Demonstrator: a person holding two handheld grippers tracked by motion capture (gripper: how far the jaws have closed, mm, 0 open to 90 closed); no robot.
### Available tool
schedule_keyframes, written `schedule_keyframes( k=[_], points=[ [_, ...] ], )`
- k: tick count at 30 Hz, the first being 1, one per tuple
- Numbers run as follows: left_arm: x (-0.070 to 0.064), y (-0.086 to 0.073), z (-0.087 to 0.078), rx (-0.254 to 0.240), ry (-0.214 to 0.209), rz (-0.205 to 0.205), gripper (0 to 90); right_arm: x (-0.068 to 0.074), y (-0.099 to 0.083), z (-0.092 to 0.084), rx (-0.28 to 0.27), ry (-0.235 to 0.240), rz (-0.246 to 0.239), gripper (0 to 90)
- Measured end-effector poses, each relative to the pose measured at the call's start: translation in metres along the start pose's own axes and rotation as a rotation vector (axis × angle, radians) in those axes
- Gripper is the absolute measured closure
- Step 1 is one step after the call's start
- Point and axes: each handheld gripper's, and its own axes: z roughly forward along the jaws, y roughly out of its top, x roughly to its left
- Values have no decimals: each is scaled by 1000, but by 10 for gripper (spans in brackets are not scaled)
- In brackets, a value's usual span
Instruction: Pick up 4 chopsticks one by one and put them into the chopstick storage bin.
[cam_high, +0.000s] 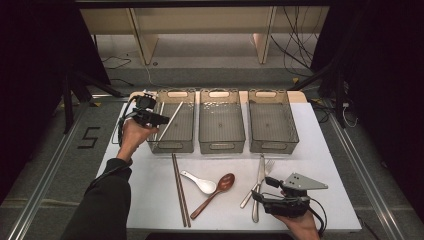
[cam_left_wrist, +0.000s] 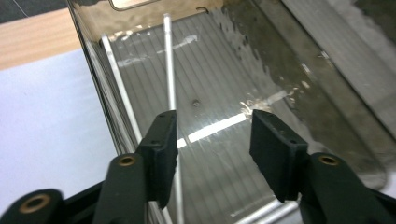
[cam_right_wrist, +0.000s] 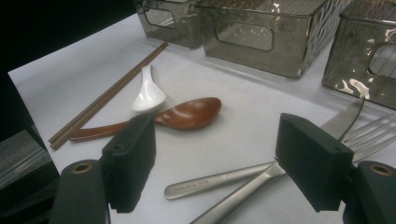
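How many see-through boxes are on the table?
3, in a row along the far side of the table: the left bin with metal chopsticks inside and the left gripper at it, the middle bin, and the right bin.

metal chopstick (cam_left_wrist: 171, 79) lower end hidden behind left gripper (cam_left_wrist: 212, 135) jaw, knife (cam_right_wrist: 261, 170) blade and fork (cam_right_wrist: 373, 133) tines cut off at frame edge
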Motion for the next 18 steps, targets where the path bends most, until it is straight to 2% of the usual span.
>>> schedule_keyframes(
  k=[6,14,18],
  points=[
    [-10,-13,-17,1,-56,-27,368,0,0,0,1,-1,-1,297],
    [-22,-40,-31,-4,-64,-53,295,0,0,0,-2,-5,-3,297],
    [-32,-53,-31,19,-60,-33,269,1,0,0,1,-4,-4,297]
  ],
)
